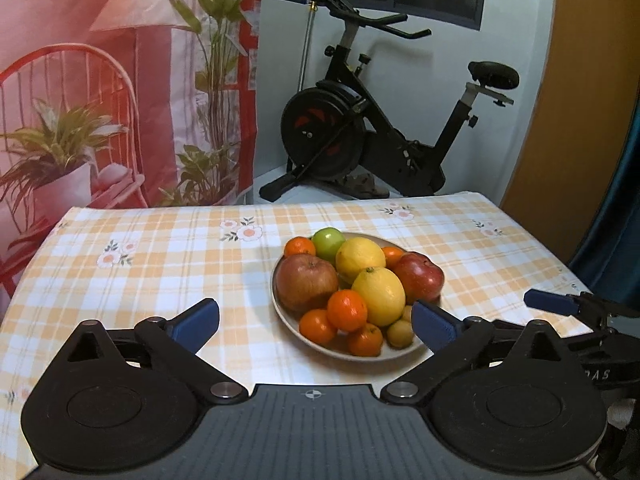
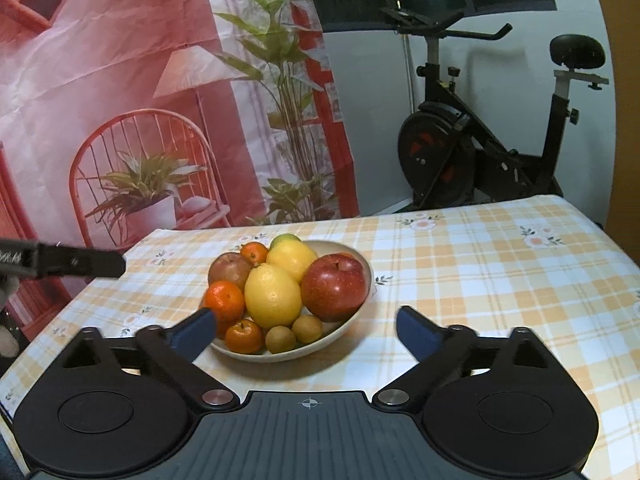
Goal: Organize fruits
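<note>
A cream bowl (image 1: 344,354) on the checked tablecloth holds piled fruit. In it are two lemons (image 1: 379,296), a red apple (image 1: 420,278), a russet apple (image 1: 306,286), a green apple (image 1: 328,242), several mandarins (image 1: 347,310) and small yellow-brown fruits (image 1: 399,333). My left gripper (image 1: 314,309) is open just short of the bowl's near rim, with nothing held. My right gripper (image 2: 305,316) is open too and faces the same bowl (image 2: 352,320) from the right, with the red apple (image 2: 334,286) nearest it. One finger (image 1: 548,303) of the right gripper shows in the left wrist view.
The table (image 1: 140,264) carries an orange-and-white checked cloth with flower prints. Past its far edge stand an exercise bike (image 1: 360,128) and a printed pink backdrop (image 1: 120,80). A black finger (image 2: 80,266) of the left gripper reaches in at the left of the right wrist view.
</note>
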The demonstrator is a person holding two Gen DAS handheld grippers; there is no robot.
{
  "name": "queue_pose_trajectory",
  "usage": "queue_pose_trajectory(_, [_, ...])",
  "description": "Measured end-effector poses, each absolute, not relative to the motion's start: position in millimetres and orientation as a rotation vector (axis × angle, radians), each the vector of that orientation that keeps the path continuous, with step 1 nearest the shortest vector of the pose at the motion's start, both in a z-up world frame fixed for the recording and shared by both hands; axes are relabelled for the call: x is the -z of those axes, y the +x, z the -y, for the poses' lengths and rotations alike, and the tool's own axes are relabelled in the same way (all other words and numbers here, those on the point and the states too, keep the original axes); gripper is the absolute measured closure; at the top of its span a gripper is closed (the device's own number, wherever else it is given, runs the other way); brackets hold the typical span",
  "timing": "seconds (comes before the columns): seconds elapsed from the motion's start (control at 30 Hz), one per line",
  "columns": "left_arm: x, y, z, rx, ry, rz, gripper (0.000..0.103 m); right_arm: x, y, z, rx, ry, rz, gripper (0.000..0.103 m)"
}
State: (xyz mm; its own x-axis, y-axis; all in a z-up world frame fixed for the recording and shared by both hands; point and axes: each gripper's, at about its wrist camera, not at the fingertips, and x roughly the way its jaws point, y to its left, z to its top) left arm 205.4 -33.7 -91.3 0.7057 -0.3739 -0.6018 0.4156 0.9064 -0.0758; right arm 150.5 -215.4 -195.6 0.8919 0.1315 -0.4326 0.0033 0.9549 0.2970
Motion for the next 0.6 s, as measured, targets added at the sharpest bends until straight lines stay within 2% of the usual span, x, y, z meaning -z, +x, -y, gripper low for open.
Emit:
queue_pose_trajectory(0.07, [90,197,33,0.432,0.07,-0.644,0.0,190,148,212,-0.064,0.283,-0.468,0.001])
queue_pose_trajectory(0.6, [60,143,14,0.382,-0.016,-0.547,0.0,150,116,186,-0.047,0.218,-0.453,0.0])
